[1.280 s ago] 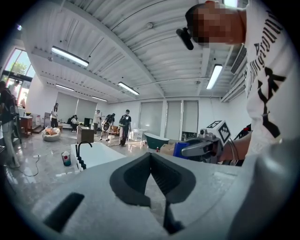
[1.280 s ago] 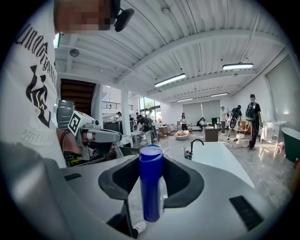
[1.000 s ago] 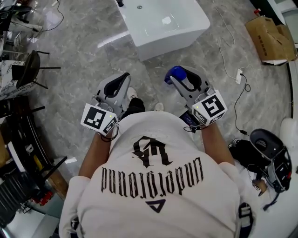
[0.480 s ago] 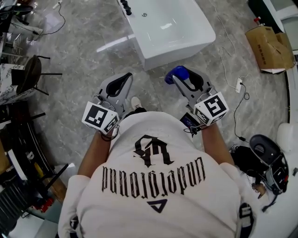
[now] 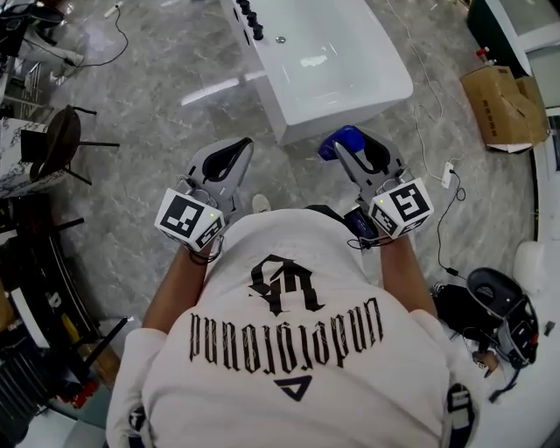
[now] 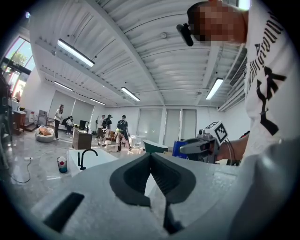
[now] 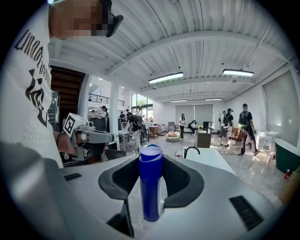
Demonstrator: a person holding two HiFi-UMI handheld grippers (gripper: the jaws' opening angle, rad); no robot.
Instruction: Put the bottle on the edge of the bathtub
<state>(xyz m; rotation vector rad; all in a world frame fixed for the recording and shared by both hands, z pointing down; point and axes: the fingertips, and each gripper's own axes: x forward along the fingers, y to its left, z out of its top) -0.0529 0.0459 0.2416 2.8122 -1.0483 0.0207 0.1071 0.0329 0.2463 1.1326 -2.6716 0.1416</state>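
A blue bottle [image 5: 335, 142] stands upright between the jaws of my right gripper [image 5: 348, 145], which is shut on it; in the right gripper view the blue bottle [image 7: 151, 187] fills the gap between the dark pads. My left gripper [image 5: 236, 153] is held level beside it, jaws shut together on nothing, as the left gripper [image 6: 151, 159] view shows. The white bathtub [image 5: 325, 121] lies on the floor just ahead of both grippers, with a black faucet [image 5: 250, 17] on its far left rim. The bathtub [image 7: 212, 158] is also ahead in the right gripper view.
Grey marble floor surrounds the tub. A cardboard box [image 5: 505, 108] and a power strip with cables [image 5: 448, 171] lie to the right, a dark chair [image 5: 59, 140] and shelving to the left. A cup [image 6: 62, 164] stands on the tub rim. Several people stand far back.
The bathtub has slid lower and closer in the head view as the person steps toward it. Both grippers keep their pose, the bottle still held in the right one.
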